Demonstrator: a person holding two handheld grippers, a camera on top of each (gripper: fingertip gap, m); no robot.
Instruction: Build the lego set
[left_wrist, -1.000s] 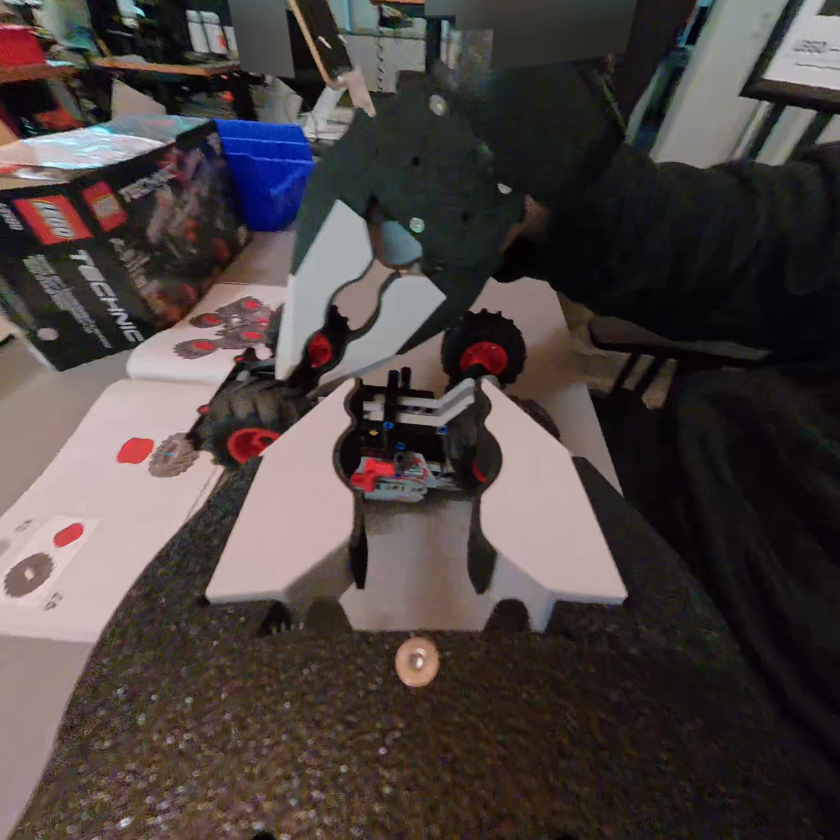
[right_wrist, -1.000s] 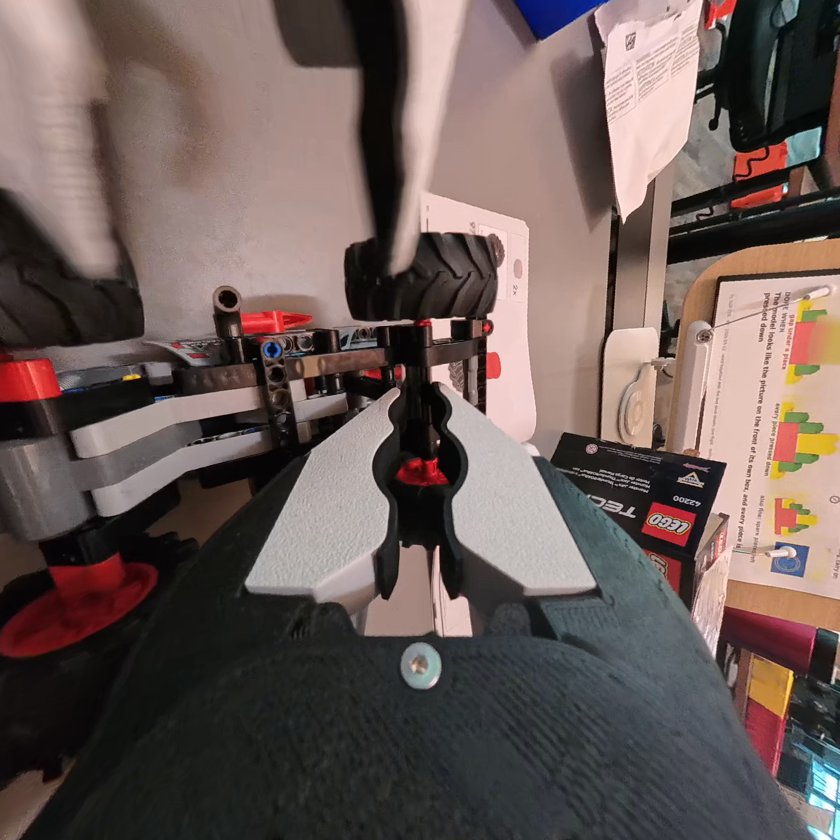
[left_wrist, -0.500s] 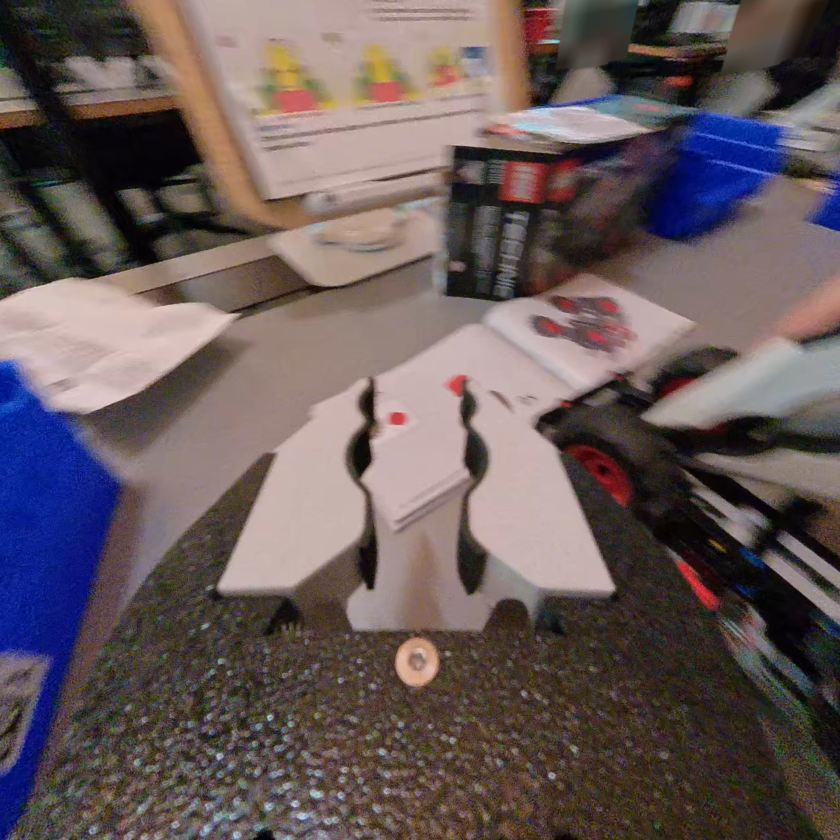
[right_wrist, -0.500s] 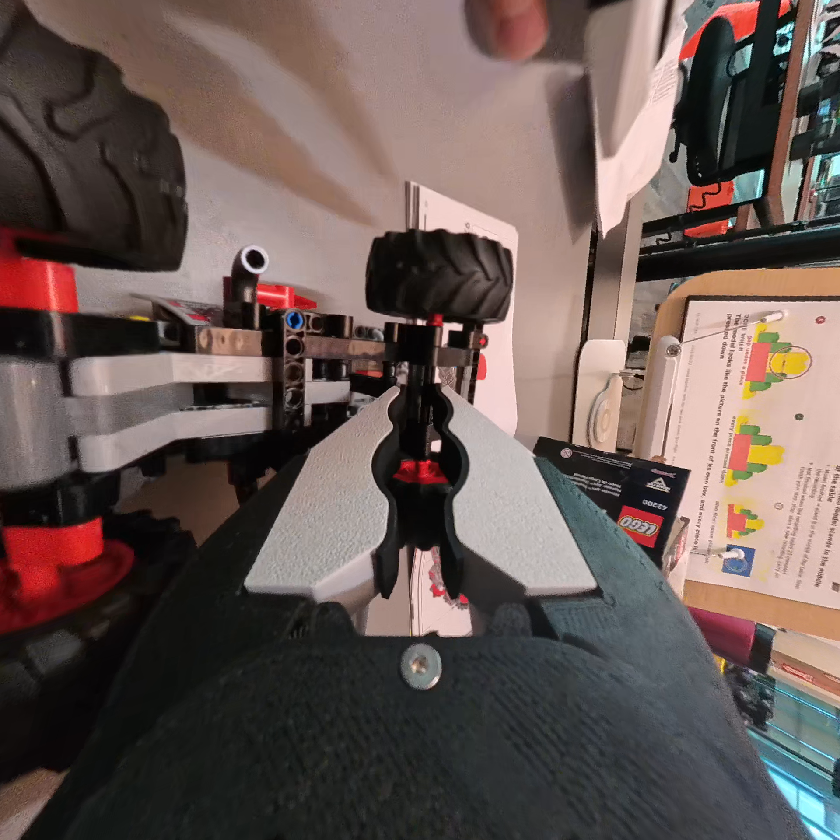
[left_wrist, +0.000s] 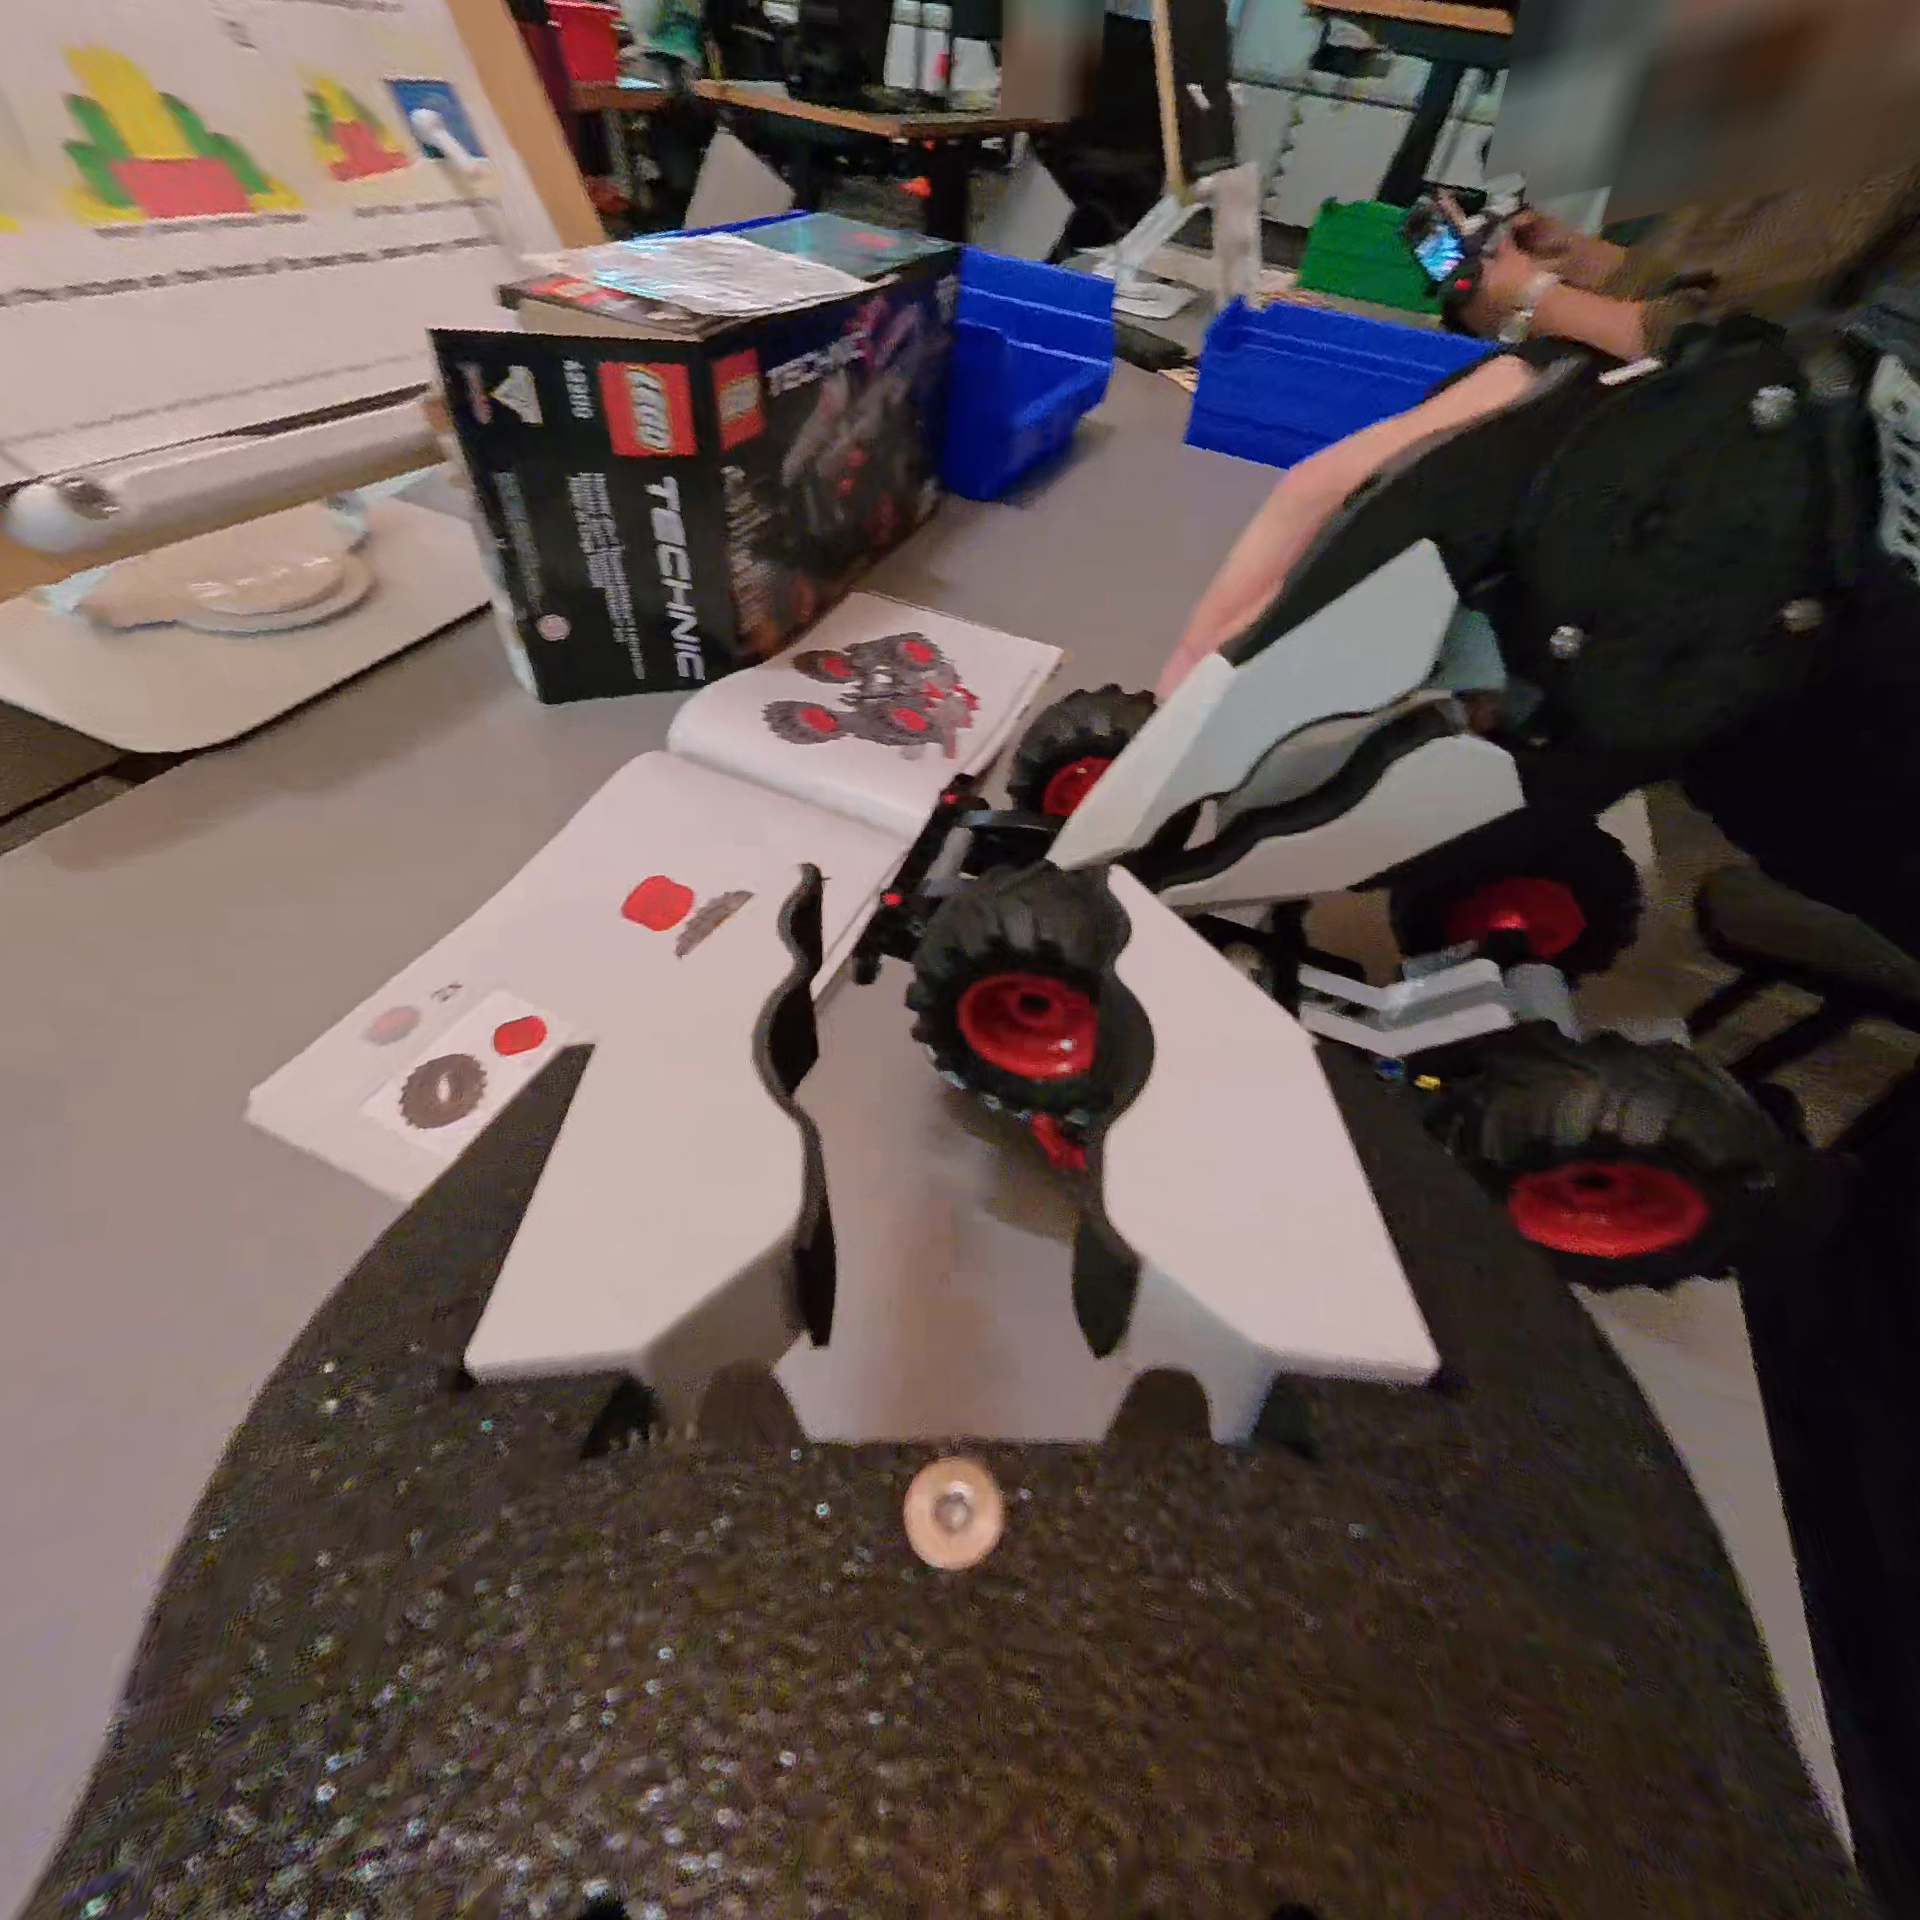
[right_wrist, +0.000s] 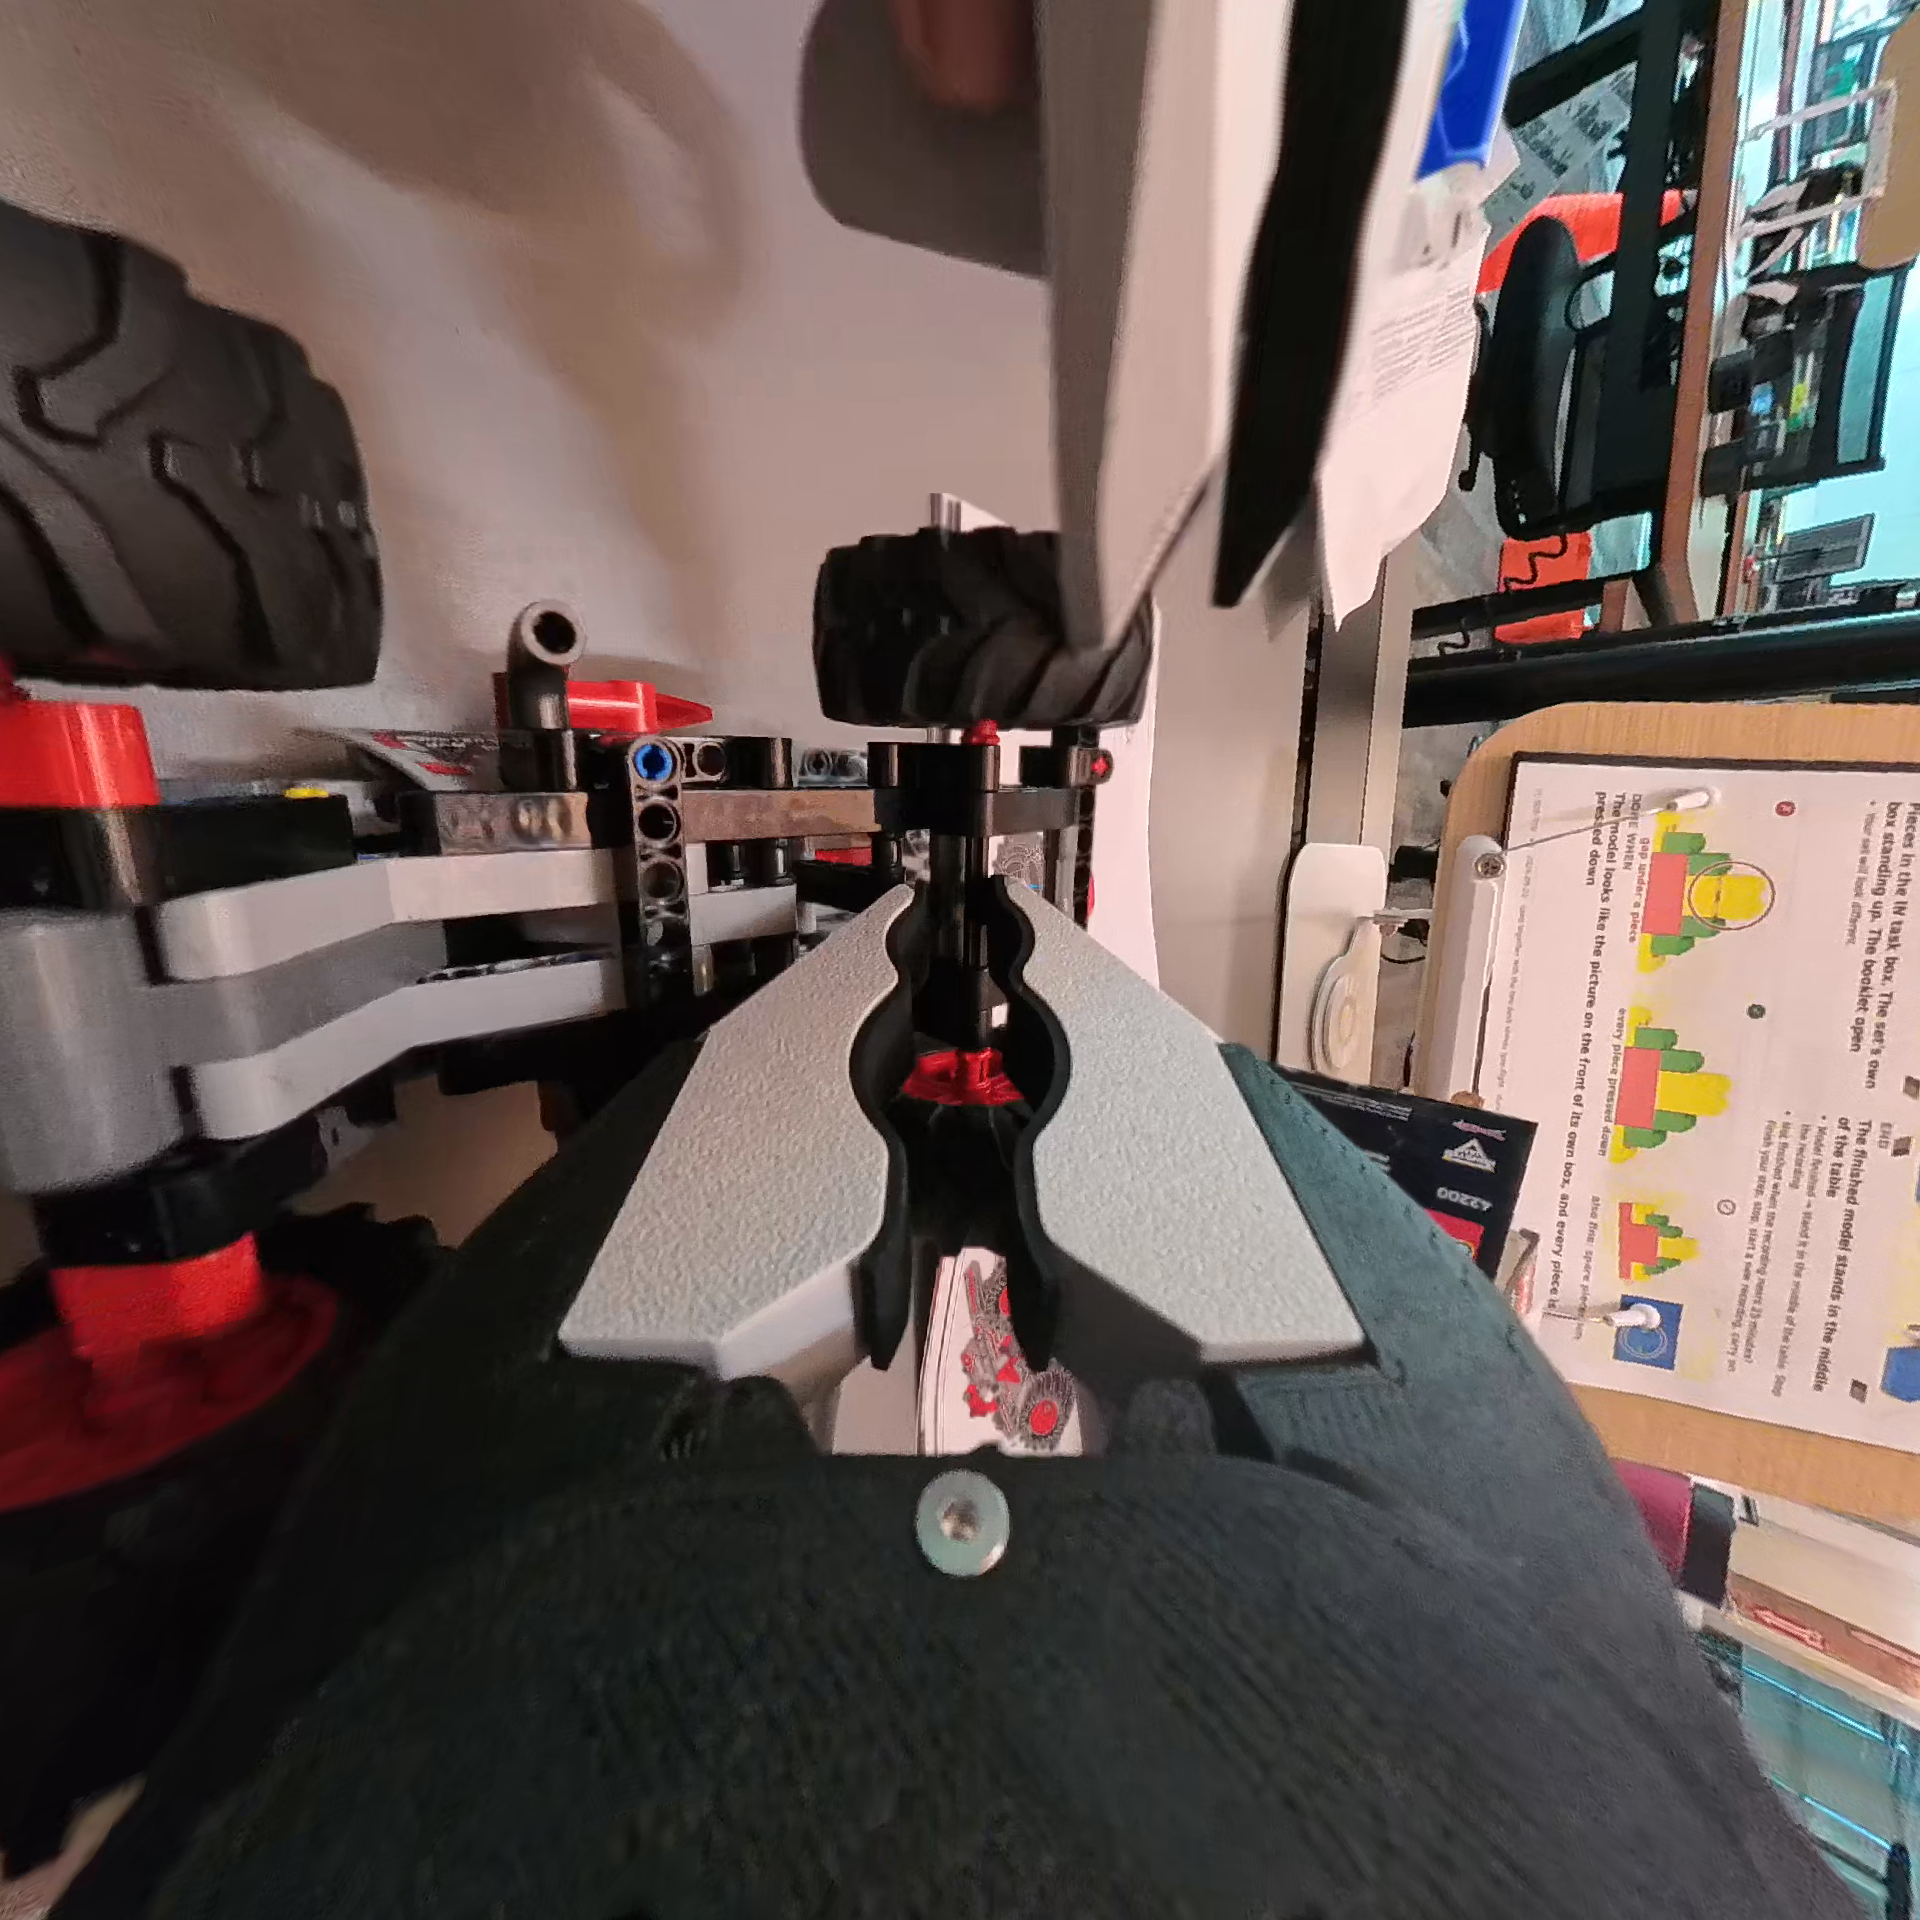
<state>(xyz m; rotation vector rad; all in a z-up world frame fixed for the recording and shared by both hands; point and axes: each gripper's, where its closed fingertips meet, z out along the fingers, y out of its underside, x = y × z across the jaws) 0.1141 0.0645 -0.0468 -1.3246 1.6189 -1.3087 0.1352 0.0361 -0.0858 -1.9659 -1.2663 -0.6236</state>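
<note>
The left gripper (left_wrist: 951, 1049), which swung off toward the far shelves half a second ago, has come back with its grey fingers spread wide around the black rubber tyre with a red hub (left_wrist: 1023, 1013) on the black-and-grey Lego truck chassis (right_wrist: 582, 894). The right gripper (right_wrist: 961, 997) stays clamped on the black axle post (right_wrist: 954, 935), holding the truck tipped on the grey table (left_wrist: 208, 935) beside the open instruction booklet (left_wrist: 665, 925). I'd guess that wheel is about to be pressed home.

The toy truck (left_wrist: 1299, 966) stands on the table (left_wrist: 208, 935). Left of the truck lies the open booklet (left_wrist: 644, 935); behind the booklet stands the box (left_wrist: 707, 457), with two bins (left_wrist: 1023, 364) farther back.
</note>
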